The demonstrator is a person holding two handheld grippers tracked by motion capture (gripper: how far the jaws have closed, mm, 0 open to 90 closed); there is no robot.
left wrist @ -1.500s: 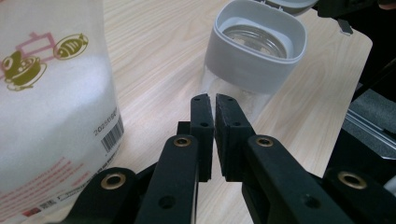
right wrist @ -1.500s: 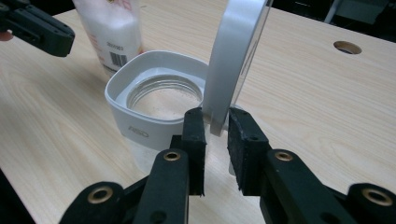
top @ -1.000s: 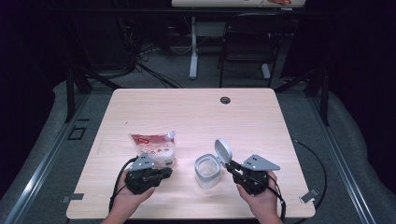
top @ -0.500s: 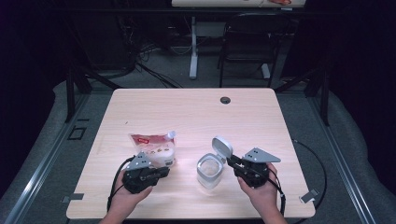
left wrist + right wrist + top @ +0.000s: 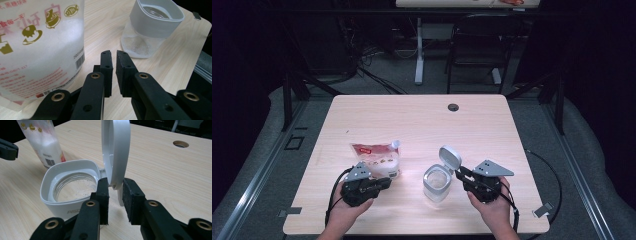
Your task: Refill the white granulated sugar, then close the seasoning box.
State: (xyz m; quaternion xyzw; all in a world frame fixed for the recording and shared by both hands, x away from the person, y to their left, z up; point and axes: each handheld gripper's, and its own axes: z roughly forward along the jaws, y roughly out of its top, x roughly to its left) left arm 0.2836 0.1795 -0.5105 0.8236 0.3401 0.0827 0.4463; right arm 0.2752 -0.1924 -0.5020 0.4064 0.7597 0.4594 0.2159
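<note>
step: right gripper (image 5: 115,185) works the flip lid (image 5: 115,150) of the clear jar (image 5: 68,188); the bag of white powder (image 5: 377,159) probably gets poured next (my guess)
right gripper state: jaws have just been opening; the lid's lower edge sits between the pads, which look slack around it, not pressing — released
left gripper state: left gripper (image 5: 113,65) has its jaws almost together with a thin slit between them, nothing in it — clenched on air
lid: stands upright, swung back on its hinge, rising straight above the right jaw tips; broad face turned toward the jar mouth
jar: just ahead-left of the right jaw tips, mouth open, a thin dusting of white at the bottom
bag from left gripper: just ahead and left of the jaw tips, standing upright, long axis vertical, not touched
jar from left gripper: ahead-right of the tips, further off than the bag
key relation: bag lies nearer the left hand (image 5: 343,212), jar and lid nearer the right hand (image 5: 492,210); bag is on the side of the jar away from the right gripper
table: light wood table (image 5: 422,125), cable hole (image 5: 453,107) far beyond both grippers
</note>
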